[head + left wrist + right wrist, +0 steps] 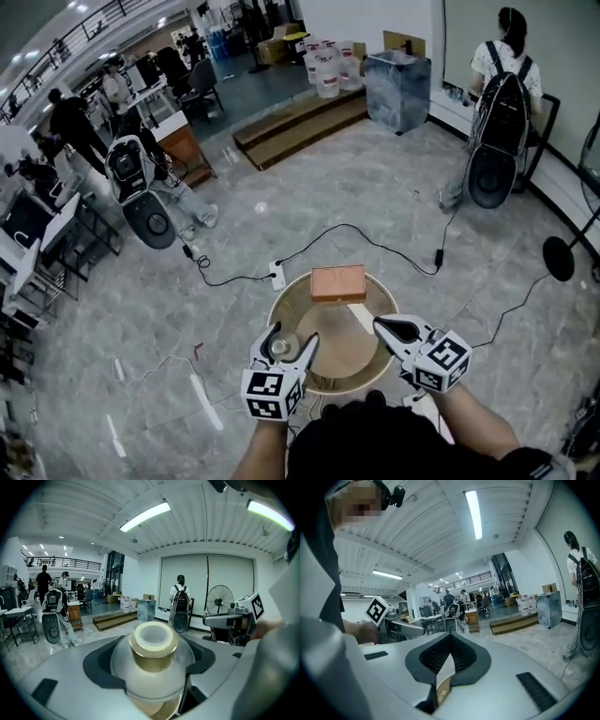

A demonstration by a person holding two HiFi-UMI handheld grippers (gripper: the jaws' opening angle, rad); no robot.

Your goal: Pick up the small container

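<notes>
The small container point(278, 348), a rounded clear jar with a gold collar and a white top, sits between the jaws of my left gripper point(282, 350), lifted over the left side of the round wooden table point(284, 302). In the left gripper view the container point(153, 645) fills the middle, with the left gripper point(153, 677) shut on its body. My right gripper point(380, 324) hovers over the table's right side, its jaws closed together and holding nothing. The right gripper view shows those jaws point(449, 644) meeting at the tips. Each gripper appears in the other's view: the right gripper point(229, 620) and the left gripper point(396, 626).
A brick-coloured box point(337, 282) lies at the table's far edge. A power strip point(277, 275) and black cables run over the marble floor beyond. A person with a backpack point(503, 94) stands at the far right. A white robot point(139, 192) and desks are at the left.
</notes>
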